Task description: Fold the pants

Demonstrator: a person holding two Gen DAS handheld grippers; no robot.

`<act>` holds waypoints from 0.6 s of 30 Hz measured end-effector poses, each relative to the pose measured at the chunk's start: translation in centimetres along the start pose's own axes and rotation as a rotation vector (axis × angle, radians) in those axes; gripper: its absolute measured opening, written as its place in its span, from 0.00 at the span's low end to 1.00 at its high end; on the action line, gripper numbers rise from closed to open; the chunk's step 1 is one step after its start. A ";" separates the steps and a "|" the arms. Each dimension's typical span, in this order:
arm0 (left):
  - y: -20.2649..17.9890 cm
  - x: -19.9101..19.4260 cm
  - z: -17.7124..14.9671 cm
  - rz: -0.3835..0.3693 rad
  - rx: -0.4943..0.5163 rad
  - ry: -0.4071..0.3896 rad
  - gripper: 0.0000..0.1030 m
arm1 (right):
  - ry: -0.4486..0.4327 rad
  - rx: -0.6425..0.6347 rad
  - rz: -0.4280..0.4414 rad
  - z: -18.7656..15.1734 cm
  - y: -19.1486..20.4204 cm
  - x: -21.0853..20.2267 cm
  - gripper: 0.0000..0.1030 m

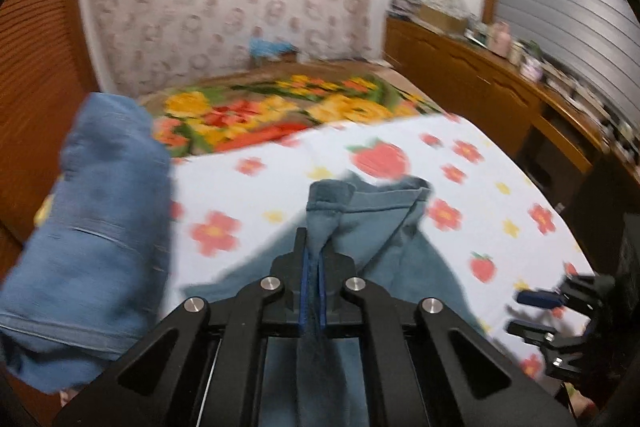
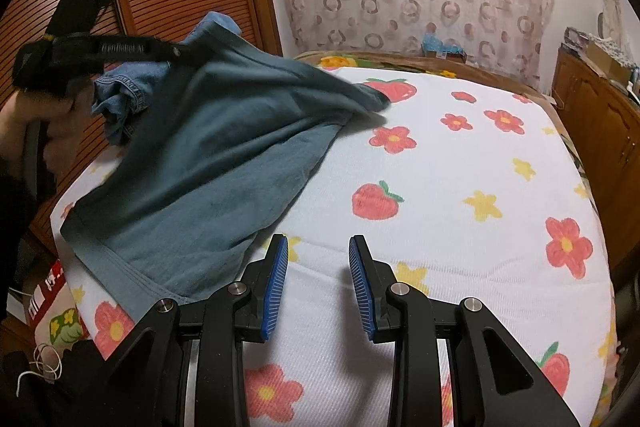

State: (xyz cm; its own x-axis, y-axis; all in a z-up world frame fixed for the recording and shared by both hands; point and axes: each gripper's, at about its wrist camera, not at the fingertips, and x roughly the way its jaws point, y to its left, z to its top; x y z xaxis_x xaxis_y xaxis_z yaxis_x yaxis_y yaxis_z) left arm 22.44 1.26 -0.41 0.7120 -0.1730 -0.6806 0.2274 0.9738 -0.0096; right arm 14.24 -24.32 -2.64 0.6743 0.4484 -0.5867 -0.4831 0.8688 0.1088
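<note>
Left wrist view: the left claw point(image 1: 312, 267) is clenched on a bunched edge of the teal pants point(image 1: 384, 211), the cloth pinched flat between the blue pads point(image 1: 305, 291) and running back under the claw body. The rest of the pants drapes from this pinch down onto the flowered sheet point(image 1: 500, 163) of the bed. Judged from the drape, the cloth is light, soft and limp; it will sag and twist from a single hold, so a second hold along the same hem or the waistband, well apart from the first, would keep the edge straight.

Right wrist view: the right claw point(image 2: 318, 283) is released, its jaws parted over bare sheet with nothing between them, just beside the lower hem of the pants. It points forward and downward across the bed. At far left a hand point(image 2: 40, 123) carries the left claw, which lifts one corner of the pants clear of the sheet. Behind it a crumpled blue denim garment point(image 2: 120, 99) lies near the bed's edge.
</note>
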 end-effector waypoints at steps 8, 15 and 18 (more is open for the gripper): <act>4.5 0.5 -0.6 0.133 -0.057 0.009 0.04 | 0.006 -0.002 -0.003 0.1 0.1 0.1 0.32; 4.5 1.5 -2.0 0.115 -0.078 0.048 0.15 | 0.015 -0.001 -0.003 0.1 0.1 0.1 0.32; 4.0 0.8 -2.4 0.106 -0.069 0.029 0.28 | 0.014 0.000 -0.004 0.3 0.1 0.1 0.32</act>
State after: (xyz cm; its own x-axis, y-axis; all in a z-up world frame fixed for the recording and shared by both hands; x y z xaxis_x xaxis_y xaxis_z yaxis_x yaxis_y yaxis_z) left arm 22.34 5.41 -2.75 0.7099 -0.0652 -0.7013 0.1050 0.9944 0.0139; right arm 14.43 -24.15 -2.48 0.6682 0.4424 -0.5982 -0.4806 0.8704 0.1069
